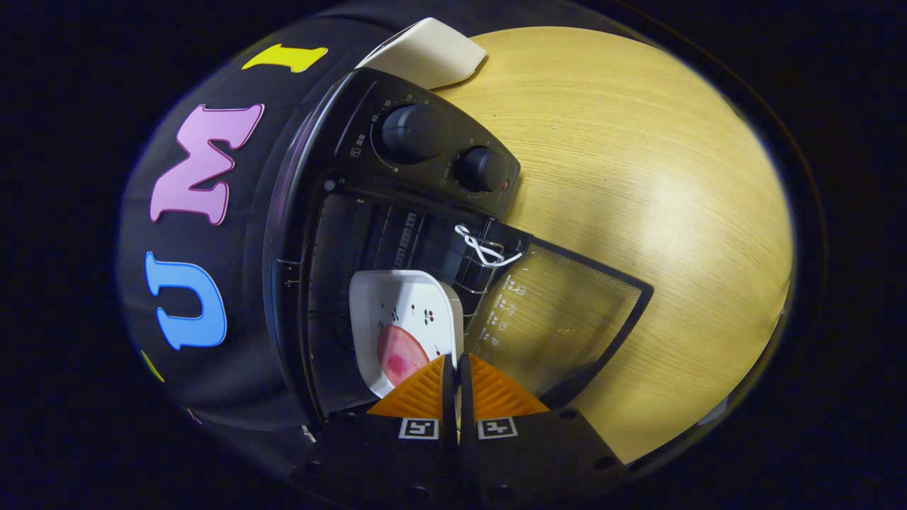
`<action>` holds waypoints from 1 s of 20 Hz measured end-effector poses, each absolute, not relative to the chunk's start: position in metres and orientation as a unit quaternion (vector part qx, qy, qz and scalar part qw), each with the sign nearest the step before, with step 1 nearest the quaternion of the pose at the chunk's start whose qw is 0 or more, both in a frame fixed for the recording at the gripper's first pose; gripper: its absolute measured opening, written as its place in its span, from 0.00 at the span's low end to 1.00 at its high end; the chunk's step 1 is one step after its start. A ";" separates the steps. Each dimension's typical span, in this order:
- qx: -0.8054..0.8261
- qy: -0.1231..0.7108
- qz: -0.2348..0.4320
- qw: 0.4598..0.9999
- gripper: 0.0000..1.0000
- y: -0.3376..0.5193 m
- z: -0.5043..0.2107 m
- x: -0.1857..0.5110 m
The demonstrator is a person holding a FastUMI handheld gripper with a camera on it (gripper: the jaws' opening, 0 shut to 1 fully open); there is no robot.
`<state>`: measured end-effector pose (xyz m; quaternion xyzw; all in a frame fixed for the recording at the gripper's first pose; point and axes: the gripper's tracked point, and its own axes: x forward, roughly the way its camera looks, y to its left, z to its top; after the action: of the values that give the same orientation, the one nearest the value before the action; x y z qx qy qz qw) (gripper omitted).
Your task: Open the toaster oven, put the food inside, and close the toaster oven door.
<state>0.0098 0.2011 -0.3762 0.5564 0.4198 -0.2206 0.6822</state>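
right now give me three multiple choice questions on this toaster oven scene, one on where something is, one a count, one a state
1. Where is the white plate with the food?
A. on the wooden table beside the oven
B. inside the toaster oven
C. on top of the oven

2. How many knobs are on the oven's control panel?
A. one
B. two
C. four

3. What state is the oven door in?
A. open, folded down
B. fully closed
C. taken off

Key:
1 B, the plate sits in the oven cavity, its near rim pinched between the fingers of the hand-held gripper.
2 B, a larger and a smaller knob sit side by side.
3 A, the glass door lies flat over the table, cavity exposed.
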 end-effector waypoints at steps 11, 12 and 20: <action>0.629 0.371 -0.307 0.611 0.06 0.218 -0.391 0.042; 0.632 0.366 -0.308 0.610 0.05 0.217 -0.390 0.043; 0.669 0.361 -0.272 0.590 0.13 0.236 -0.378 0.047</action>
<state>0.0465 0.2361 -0.3777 0.6689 0.3608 -0.2725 0.5900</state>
